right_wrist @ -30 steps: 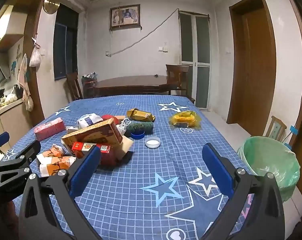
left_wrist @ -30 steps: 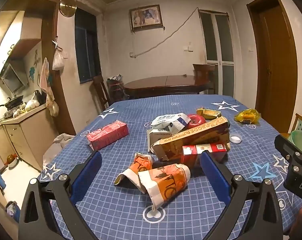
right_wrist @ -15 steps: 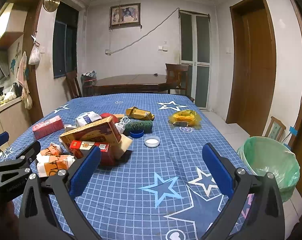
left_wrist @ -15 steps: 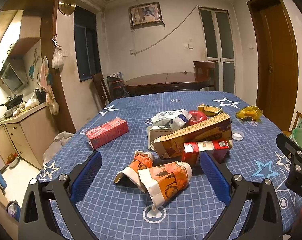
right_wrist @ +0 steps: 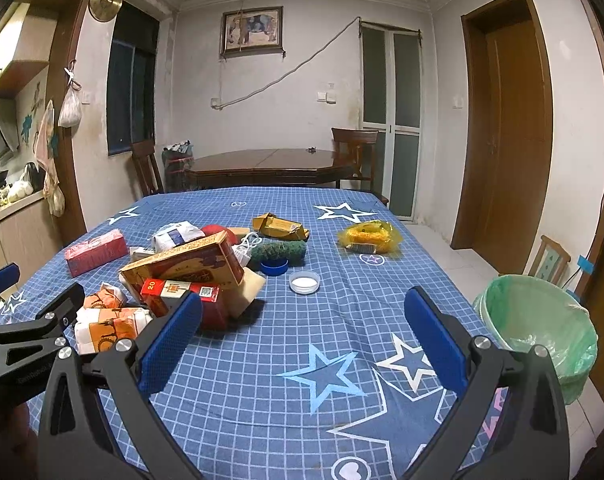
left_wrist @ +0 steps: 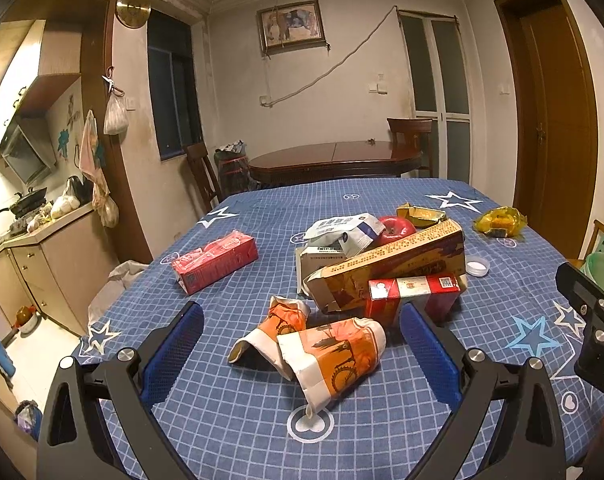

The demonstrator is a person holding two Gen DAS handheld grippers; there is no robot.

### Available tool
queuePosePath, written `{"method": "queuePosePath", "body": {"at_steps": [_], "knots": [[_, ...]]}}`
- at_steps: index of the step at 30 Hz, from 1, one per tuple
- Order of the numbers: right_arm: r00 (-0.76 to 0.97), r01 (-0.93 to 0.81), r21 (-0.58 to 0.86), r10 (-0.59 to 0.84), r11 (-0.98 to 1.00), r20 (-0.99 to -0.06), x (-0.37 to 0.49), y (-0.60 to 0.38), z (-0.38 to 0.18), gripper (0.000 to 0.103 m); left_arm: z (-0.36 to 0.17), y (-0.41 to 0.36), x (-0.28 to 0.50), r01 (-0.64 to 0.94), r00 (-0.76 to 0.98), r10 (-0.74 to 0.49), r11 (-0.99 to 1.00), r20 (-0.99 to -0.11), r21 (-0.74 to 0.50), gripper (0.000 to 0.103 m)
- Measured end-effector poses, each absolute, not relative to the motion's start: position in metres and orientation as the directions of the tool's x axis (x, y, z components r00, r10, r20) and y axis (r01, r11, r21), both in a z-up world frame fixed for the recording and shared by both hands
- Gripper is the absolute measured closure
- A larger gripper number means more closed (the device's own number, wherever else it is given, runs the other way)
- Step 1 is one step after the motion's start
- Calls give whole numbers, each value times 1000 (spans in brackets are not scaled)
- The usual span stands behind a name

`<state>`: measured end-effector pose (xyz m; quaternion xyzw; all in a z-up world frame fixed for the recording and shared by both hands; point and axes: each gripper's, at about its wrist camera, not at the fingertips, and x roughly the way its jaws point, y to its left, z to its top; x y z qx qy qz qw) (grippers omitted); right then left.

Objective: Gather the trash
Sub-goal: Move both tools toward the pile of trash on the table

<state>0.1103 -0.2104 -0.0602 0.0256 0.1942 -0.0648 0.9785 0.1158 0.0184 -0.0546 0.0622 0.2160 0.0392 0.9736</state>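
A heap of trash lies on the blue star-patterned tablecloth [left_wrist: 262, 412]. Two crushed orange paper cups [left_wrist: 334, 354] lie nearest, between the open fingers of my left gripper [left_wrist: 302, 354]. Behind them are a long brown carton [left_wrist: 390, 264], a red cigarette box [left_wrist: 414, 286], a white pouch [left_wrist: 344, 230] and a red apple [left_wrist: 396, 226]. A red pack [left_wrist: 214, 260] lies to the left. My right gripper [right_wrist: 302, 340] is open and empty over bare cloth, right of the heap [right_wrist: 182, 268]. A green-lined trash bin [right_wrist: 538, 324] stands off the table's right edge.
A white lid [right_wrist: 304, 281], a blue cap [right_wrist: 274, 267], a green scrubber [right_wrist: 278, 252], a flattened yellow box [right_wrist: 280, 227] and a yellow bag [right_wrist: 368, 236] lie further back. A wooden table [right_wrist: 262, 166] and chairs stand behind. Kitchen counter [left_wrist: 42, 232] at left.
Both grippers have shifted slightly; the left has come a little closer to the cups. Both stay open and nothing on the table has moved.
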Motion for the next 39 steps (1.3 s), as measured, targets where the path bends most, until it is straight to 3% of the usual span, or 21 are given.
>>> {"method": "queuePosePath", "body": {"at_steps": [13, 23, 30, 39], "knots": [[892, 142, -10, -132, 990, -433, 115, -209, -61, 5, -56, 14, 119, -57, 896, 126, 984, -426, 171, 5], [871, 58, 7, -47, 998, -488, 128, -214, -50, 5, -41, 9, 131, 28, 869, 70, 982, -489, 189, 5], [882, 33, -108, -79, 994, -465, 129, -199, -49, 5, -43, 8, 140, 40, 825, 64, 984, -562, 171, 5], [856, 25, -63, -54, 998, -514, 130, -199, -54, 5, -57, 14, 149, 34, 777, 62, 989, -627, 141, 5]]}}
